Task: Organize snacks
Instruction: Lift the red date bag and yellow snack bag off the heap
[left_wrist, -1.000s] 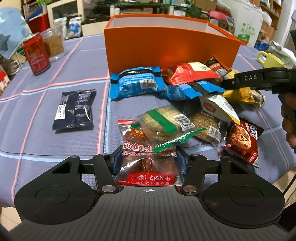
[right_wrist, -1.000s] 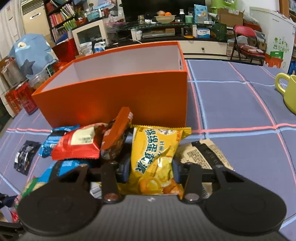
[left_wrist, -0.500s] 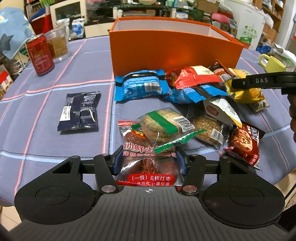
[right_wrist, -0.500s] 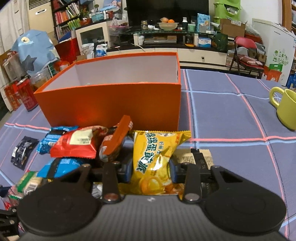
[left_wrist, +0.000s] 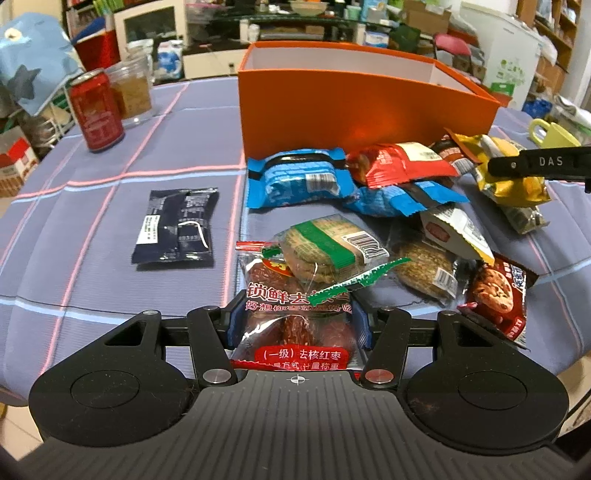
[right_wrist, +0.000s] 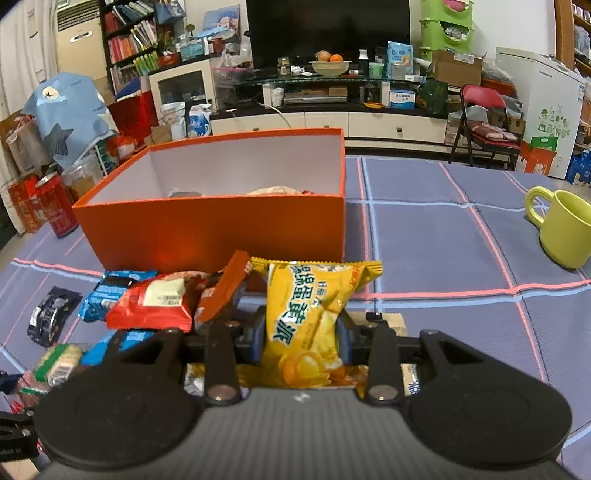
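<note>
Between the right gripper's (right_wrist: 300, 341) closed jaws, the crinkly yellow egg-yolk snack packet (right_wrist: 308, 325) has risen over the last second, so the open orange cardboard box's (right_wrist: 221, 229) interior now shows (a few packets already inside). The left gripper (left_wrist: 297, 328) still clamps the clear red-date packet (left_wrist: 295, 325), low over the table (left_wrist: 110, 280); both seem bound for the box.

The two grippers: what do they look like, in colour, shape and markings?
Both are matte black plastic. The left gripper and the right gripper each show a ribbed body, two round discs at the sides, angled link arms with silver pivot screws, and blue pads inside the fingers. Seen from the left wrist view, the right gripper's finger carries white letters "DAS". No cables or sleeves are visible.
</note>
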